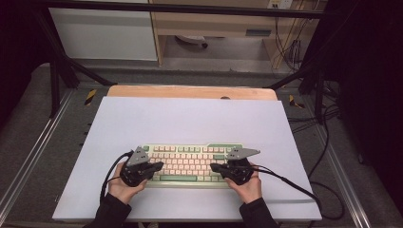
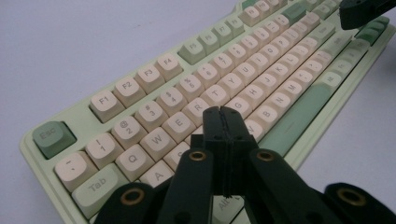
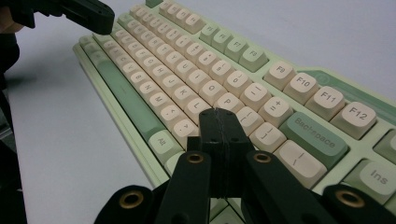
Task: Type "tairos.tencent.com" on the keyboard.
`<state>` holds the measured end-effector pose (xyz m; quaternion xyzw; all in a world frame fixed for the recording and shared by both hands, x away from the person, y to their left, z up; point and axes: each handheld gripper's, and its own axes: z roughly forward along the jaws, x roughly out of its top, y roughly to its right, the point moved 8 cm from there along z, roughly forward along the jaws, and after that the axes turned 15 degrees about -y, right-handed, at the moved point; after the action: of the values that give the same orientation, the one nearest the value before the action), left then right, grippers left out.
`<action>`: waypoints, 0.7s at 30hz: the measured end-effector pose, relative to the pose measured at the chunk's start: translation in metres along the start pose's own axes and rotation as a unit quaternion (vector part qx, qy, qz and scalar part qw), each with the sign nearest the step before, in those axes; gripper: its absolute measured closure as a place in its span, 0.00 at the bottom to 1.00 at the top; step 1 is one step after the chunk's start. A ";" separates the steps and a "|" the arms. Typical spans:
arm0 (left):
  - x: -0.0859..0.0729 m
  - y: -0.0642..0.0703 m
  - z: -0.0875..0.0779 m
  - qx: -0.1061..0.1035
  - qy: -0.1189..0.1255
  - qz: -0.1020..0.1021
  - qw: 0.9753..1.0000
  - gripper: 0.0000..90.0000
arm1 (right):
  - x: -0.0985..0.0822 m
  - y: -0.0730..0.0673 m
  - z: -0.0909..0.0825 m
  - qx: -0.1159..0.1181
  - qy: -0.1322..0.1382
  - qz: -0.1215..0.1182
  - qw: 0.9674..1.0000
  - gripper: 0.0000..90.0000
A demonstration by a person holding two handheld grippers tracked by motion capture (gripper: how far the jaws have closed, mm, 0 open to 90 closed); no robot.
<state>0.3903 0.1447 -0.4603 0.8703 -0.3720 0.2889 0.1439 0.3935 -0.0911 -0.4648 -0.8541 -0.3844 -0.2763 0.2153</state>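
Observation:
A pale green keyboard (image 1: 190, 154) with cream keys lies on the white mat, near its front edge. My left gripper (image 1: 160, 165) comes in from the keyboard's left end, jaws shut with nothing between them. In the left gripper view its tips (image 2: 223, 113) sit over the letter keys (image 2: 261, 60) beside R and G. My right gripper (image 1: 213, 166) comes in from the right end, also shut and empty. In the right gripper view its tips (image 3: 218, 114) are over the keys (image 3: 177, 56) near P. Whether either tip touches a key I cannot tell.
The white mat (image 1: 190, 118) covers a wooden table (image 1: 190, 91) inside a black frame. Cables trail from both grippers, the right one looping off the mat (image 1: 304, 190). Each gripper view shows the other gripper's tip at a top corner (image 2: 364, 11) (image 3: 88, 11).

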 end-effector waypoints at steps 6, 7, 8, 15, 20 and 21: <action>0.003 -0.003 -0.001 0.003 -0.001 -0.005 1.000 1.00 | 0.001 0.000 0.000 0.000 0.002 0.000 1.000 1.00; 0.004 -0.003 -0.001 0.004 -0.001 -0.005 1.000 1.00 | 0.001 0.000 0.000 0.000 0.002 0.000 1.000 1.00; 0.004 -0.004 0.000 0.004 -0.002 -0.006 1.000 1.00 | 0.000 0.000 -0.001 0.000 0.001 0.000 1.000 1.00; 0.010 -0.010 0.010 0.010 -0.011 -0.013 1.000 1.00 | 0.001 0.000 -0.001 0.001 0.001 -0.001 1.000 1.00; 0.013 -0.013 0.018 0.013 -0.015 -0.019 1.000 1.00 | 0.001 0.000 -0.001 0.001 0.002 -0.001 1.000 1.00; 0.013 -0.014 0.020 0.015 -0.016 -0.019 1.000 1.00 | 0.001 0.000 -0.001 0.001 0.001 -0.001 1.000 1.00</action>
<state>0.4158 0.1378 -0.4682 0.8838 -0.3531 0.2776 0.1309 0.3934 -0.0913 -0.4638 -0.8531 -0.3854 -0.2771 0.2165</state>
